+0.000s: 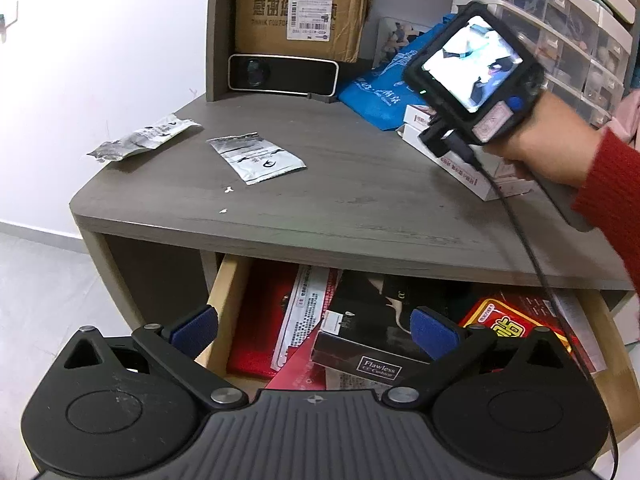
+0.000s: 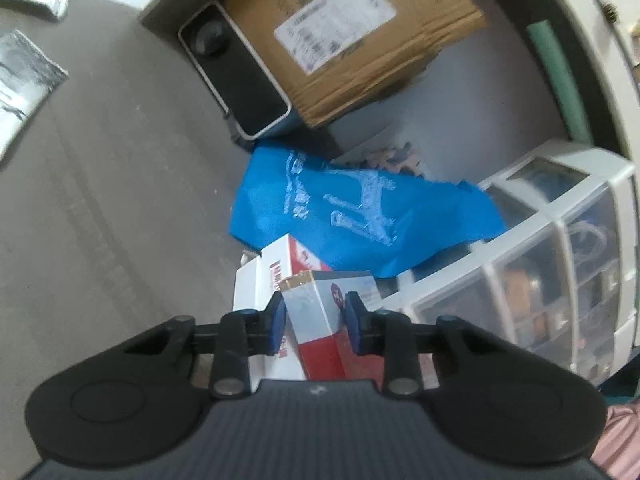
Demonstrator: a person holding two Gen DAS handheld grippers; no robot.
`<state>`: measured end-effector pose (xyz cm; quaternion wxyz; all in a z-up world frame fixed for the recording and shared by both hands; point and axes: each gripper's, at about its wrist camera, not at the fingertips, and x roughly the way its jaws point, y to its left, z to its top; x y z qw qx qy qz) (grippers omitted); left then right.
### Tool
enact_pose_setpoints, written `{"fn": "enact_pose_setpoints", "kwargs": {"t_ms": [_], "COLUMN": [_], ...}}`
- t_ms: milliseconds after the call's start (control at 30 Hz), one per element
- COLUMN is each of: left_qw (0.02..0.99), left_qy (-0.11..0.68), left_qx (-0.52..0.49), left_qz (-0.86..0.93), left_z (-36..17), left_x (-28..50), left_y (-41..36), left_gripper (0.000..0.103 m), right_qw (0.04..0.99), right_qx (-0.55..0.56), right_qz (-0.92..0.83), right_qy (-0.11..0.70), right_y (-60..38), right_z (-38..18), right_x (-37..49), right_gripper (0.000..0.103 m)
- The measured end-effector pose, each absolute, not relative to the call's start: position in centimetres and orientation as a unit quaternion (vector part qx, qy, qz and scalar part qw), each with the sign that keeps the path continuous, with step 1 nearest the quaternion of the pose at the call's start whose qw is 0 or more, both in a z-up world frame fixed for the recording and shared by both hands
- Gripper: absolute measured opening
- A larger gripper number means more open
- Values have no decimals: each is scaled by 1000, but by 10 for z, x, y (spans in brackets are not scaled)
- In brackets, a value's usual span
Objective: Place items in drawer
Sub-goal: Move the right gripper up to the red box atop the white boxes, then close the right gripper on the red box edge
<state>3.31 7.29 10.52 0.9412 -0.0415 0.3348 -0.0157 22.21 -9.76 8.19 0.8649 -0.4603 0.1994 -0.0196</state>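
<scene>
My left gripper (image 1: 314,330) is open and empty above the open wooden drawer (image 1: 228,292), which holds a black "Flawless" box (image 1: 360,354), a red packet (image 1: 516,320) and other flat items. My right gripper (image 2: 314,322) is shut on a small red, white and blue box (image 2: 320,320) at the desk's right side, over a stack of white and red boxes (image 2: 260,280). The right gripper's body (image 1: 472,76) also shows in the left wrist view above those boxes (image 1: 472,172). Two silver sachets (image 1: 256,158) (image 1: 144,140) lie on the grey desk top (image 1: 360,200).
A cardboard box (image 1: 300,4) sits on a black and white projector (image 1: 282,74) at the back. A blue bag (image 2: 352,208) lies behind the boxes. Clear plastic drawer units (image 2: 560,264) stand at the right. A cable (image 1: 532,260) hangs from the right gripper.
</scene>
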Motion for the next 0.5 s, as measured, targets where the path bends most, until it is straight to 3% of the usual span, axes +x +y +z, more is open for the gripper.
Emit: {"fn": "enact_pose_setpoints", "kwargs": {"t_ms": [500], "left_qw": [947], "left_qy": [320], "left_qx": [-35], "left_qz": [-14], "left_z": [115], "left_x": [20], "left_y": [69], "left_gripper": [103], "right_qw": [888], "right_qx": [-426], "right_qz": [-13], "right_qy": [174], "right_y": [-105], "right_z": [107], "right_x": [192], "right_gripper": [25]}}
